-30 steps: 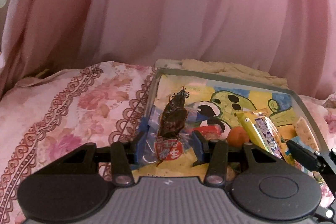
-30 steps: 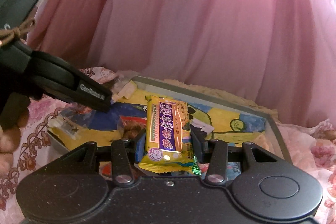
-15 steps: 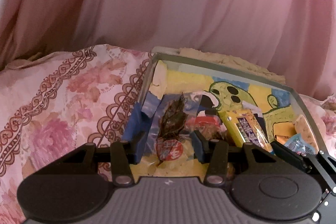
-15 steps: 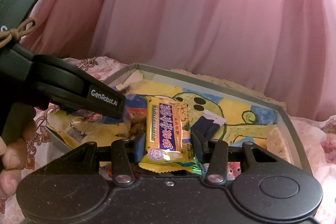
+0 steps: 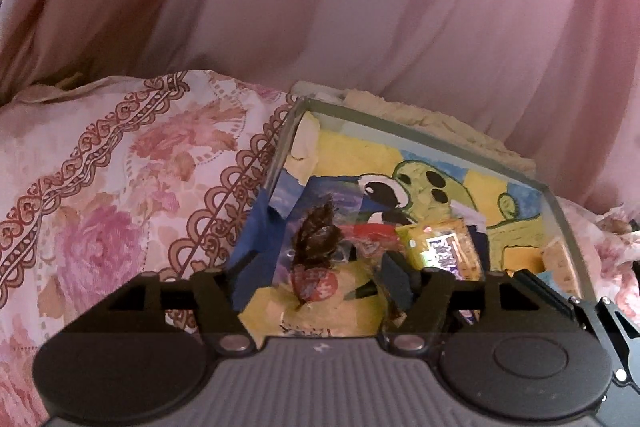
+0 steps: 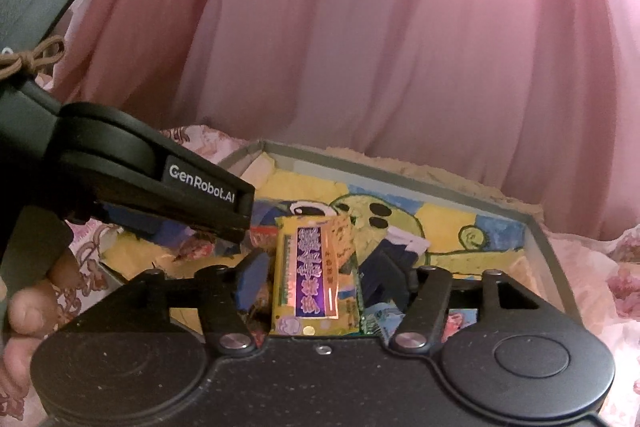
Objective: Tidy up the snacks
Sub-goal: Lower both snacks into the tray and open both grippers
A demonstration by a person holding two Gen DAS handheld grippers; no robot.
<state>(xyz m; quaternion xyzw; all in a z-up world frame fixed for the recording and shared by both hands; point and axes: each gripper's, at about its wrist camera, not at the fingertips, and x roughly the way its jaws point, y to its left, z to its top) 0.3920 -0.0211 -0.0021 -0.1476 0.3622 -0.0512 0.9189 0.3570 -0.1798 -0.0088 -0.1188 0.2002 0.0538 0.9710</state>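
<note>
Clear snack packet with a dark dried piece inside and a red round label low on it: sits between the left gripper fingers, over the near-left part of the box. Fingers look spread, blue pads wider than the packet; no pinch visible, so I read this gripper as open, though glare on the plastic makes contact hard to rule out.

Yellow snack bar with a purple panel: stands upright between the right gripper fingers, bottom edge near the gripper body. The left pad lies close to the wrapper and the right pad stands off with a gap, so whether the bar is gripped or loose can't be told from here. The same bar shows in the left wrist view, right of the clear packet.

Both are over or in the shallow grey-rimmed box (its floor is a yellow, blue and green cartoon drawing). More wrappers lie on the floor, including a red one and cracker-like pieces at the right edge.

The box rests on a pink floral bedspread. Pink curtain behind. A hand holds the left gripper's handle, seen in the right wrist view.
</note>
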